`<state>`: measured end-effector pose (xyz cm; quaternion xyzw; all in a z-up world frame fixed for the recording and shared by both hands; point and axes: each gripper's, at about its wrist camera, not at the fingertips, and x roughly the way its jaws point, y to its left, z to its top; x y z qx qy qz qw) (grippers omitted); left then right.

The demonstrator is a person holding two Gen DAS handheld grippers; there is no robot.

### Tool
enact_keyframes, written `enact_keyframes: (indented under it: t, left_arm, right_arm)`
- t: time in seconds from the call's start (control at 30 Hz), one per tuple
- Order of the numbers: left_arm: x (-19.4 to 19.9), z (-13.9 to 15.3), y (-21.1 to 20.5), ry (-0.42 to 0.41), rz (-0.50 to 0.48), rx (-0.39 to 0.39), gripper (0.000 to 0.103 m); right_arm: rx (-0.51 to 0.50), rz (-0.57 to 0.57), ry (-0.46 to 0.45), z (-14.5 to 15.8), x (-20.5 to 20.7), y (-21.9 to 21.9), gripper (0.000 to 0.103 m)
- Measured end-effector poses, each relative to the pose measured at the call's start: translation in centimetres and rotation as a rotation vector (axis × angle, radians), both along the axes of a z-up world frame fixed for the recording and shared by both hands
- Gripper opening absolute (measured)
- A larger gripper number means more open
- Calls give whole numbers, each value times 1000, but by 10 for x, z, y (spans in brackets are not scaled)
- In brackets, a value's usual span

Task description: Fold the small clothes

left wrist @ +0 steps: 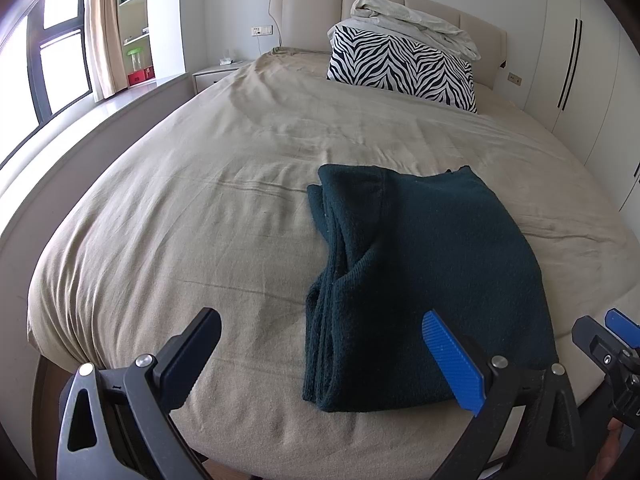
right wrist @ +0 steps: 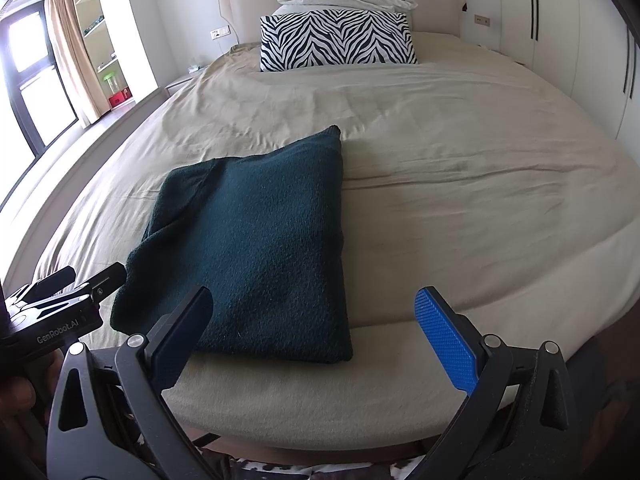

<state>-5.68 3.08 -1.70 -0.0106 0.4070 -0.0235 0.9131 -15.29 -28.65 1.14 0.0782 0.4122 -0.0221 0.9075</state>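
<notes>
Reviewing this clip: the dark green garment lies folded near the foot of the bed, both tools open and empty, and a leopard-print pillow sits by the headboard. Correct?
One slip: the pillow is zebra-striped, black and white, not leopard-print, as the right wrist view shows. The rest holds: the dark green garment lies folded near the foot of the bed, and the left tool and right tool are open and empty.

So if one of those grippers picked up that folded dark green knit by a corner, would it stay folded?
Probably not. The dark green knit looks soft and thick, so it would likely droop and unfold. Its stacked layers lie loose along one edge. The fuzzy surface should grip rather than slip.
</notes>
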Motion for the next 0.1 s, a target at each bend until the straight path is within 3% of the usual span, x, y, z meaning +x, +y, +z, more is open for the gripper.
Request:
enact_keyframes:
  t: [0.1]
  left_arm:
    - [-1, -2, 0, -2, -3, -2, 103]
  right_arm:
    - [0, 0, 1, 0, 0, 0, 103]
